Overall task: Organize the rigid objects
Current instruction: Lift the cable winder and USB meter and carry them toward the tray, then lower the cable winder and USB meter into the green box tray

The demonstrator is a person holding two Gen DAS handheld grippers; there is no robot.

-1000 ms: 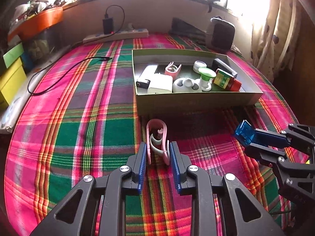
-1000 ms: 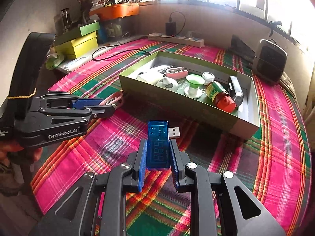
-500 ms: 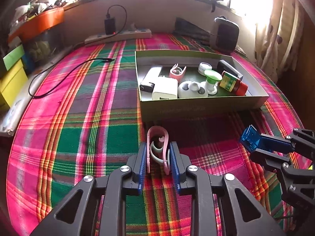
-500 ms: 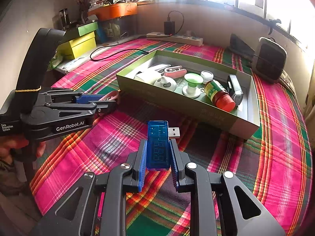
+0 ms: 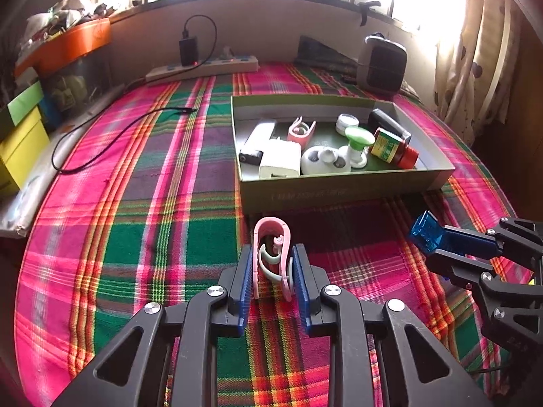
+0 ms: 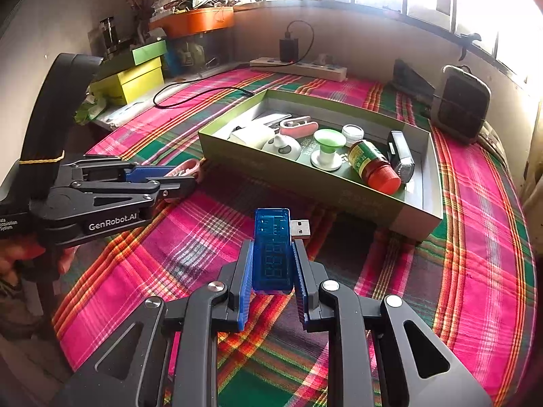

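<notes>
On the plaid cloth [image 5: 152,203], just in front of the green box [image 5: 339,193], the left gripper [image 5: 273,271] pinches a pink clip [image 5: 271,237] between its blue pads, the clip standing on edge with its rounded end toward the box and a pale green inner piece showing inside it. To its right the right gripper [image 6: 273,264] is clamped on a blue USB meter [image 6: 273,237], held upright with its metal plug sticking out to the right near the top; in the left wrist view the same meter shows as a blue block at the tip of that gripper, near the box's front right corner. Both held things are outside the box, near its front wall. Inside the box lie a second pink clip [image 5: 301,130], a white charger [image 5: 280,162], a white-and-black lighter-like item [image 5: 256,142], a round white panda-faced piece [image 5: 325,164], a green-topped stand [image 5: 358,140], a small white jar [image 5: 347,122], a bottle [image 5: 393,147] with a red cap lying on its side, and a black device [image 5: 387,122] against the right wall. Behind the box a power strip [image 5: 203,68] rests along the wall with a black adapter plugged in, and a black cable [image 5: 118,135] curls over the cloth at left. A dark heater [image 5: 381,64] stands at the far right, and yellow and green boxes [image 6: 135,74] are stacked at the left edge. A person's fingers [image 6: 13,257] show under the left gripper's handle in the right wrist view
</notes>
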